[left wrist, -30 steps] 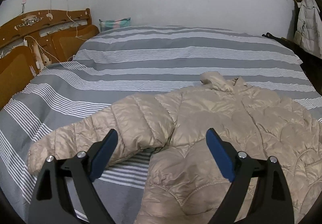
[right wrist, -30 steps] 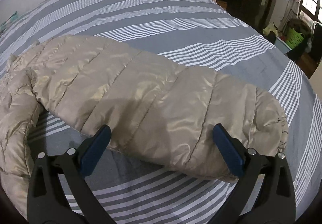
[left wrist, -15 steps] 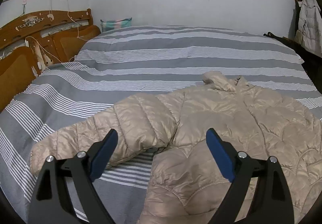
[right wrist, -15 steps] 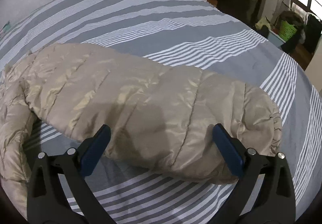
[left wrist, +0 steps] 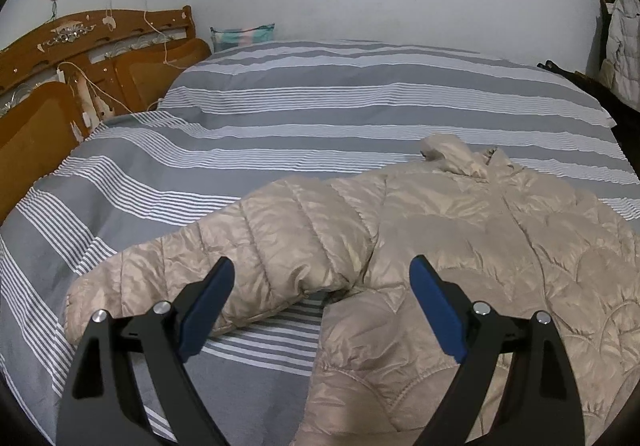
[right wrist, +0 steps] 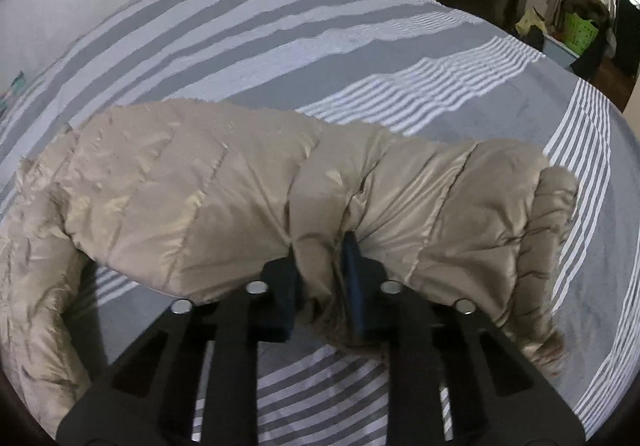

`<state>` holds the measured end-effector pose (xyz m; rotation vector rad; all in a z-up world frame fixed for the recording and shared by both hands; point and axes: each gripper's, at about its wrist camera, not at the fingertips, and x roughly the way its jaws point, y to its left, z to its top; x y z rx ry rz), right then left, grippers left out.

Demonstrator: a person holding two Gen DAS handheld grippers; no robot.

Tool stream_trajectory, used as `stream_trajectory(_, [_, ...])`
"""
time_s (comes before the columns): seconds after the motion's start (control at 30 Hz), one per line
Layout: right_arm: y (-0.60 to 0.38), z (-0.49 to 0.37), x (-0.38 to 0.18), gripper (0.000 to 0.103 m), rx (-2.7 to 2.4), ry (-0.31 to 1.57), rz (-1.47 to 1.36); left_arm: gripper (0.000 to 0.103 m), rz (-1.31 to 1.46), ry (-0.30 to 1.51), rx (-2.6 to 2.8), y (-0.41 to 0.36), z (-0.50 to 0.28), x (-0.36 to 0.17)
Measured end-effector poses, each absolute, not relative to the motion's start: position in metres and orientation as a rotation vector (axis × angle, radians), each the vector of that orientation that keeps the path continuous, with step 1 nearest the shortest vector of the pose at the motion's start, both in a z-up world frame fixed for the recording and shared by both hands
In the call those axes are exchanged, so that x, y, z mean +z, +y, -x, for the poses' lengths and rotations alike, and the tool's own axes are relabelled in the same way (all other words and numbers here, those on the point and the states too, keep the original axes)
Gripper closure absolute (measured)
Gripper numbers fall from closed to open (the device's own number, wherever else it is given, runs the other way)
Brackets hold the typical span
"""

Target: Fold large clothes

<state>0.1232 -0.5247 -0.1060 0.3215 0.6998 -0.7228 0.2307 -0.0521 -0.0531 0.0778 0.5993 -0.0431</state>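
A beige quilted puffer jacket (left wrist: 460, 230) lies spread on the striped grey and white bed (left wrist: 320, 117). In the left wrist view its one sleeve (left wrist: 224, 258) stretches to the left, and my left gripper (left wrist: 320, 302) is open and empty just above the gap between that sleeve and the jacket's body. In the right wrist view my right gripper (right wrist: 320, 270) is shut on the other sleeve (right wrist: 280, 189), pinching a fold of its near edge about two thirds of the way toward the cuff (right wrist: 556, 213). The sleeve looks lifted and bunched at the pinch.
A wooden headboard (left wrist: 80, 61) with hanging cables stands at the left of the bed, a folded cloth (left wrist: 242, 35) at the far wall. A pale coat (left wrist: 624, 45) hangs at the right. A green basket (right wrist: 580, 31) and clutter sit beyond the bed's right edge.
My right gripper has closed from wide open onto the sleeve's near edge, bunching the fabric. My left gripper has stayed open and drifted slightly back from the jacket.
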Motion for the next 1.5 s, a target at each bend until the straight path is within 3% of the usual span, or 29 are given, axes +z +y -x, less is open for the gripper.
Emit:
stream_trajectory(0.53, [-0.442,-0.144,-0.024,0.090,-0.648,0.600,-0.079,0.014,-0.019,0.591,-0.041,-0.028,-0.239,-0.038])
stream_trajectory(0.87, [-0.341,-0.226,0.033,0.090,-0.336,0.512,-0.015,0.014,0.031,0.553,-0.069,-0.006,-0.242,0.004])
stream_trajectory(1.0, [-0.291,-0.269,0.031,0.090,-0.210,0.548,0.029,0.014,0.007,0.509,-0.063,-0.004,-0.244,0.023])
stream_trajectory(1.2, [-0.226,-0.329,-0.018,0.088,-0.118,0.674,0.158,0.014,0.046,0.552,-0.053,-0.004,-0.257,0.011])
stream_trajectory(1.3, [-0.214,-0.345,-0.041,0.079,-0.136,0.710,0.170,0.014,0.040,0.564,-0.052,-0.012,-0.259,0.004])
stream_trajectory(1.43, [-0.218,-0.349,-0.046,0.044,-0.069,0.712,0.045,0.014,0.002,0.588,-0.067,-0.027,-0.261,-0.005])
stream_trajectory(1.5, [-0.220,-0.338,-0.033,0.040,-0.009,0.675,-0.026,0.014,-0.021,0.592,-0.077,-0.037,-0.260,-0.008])
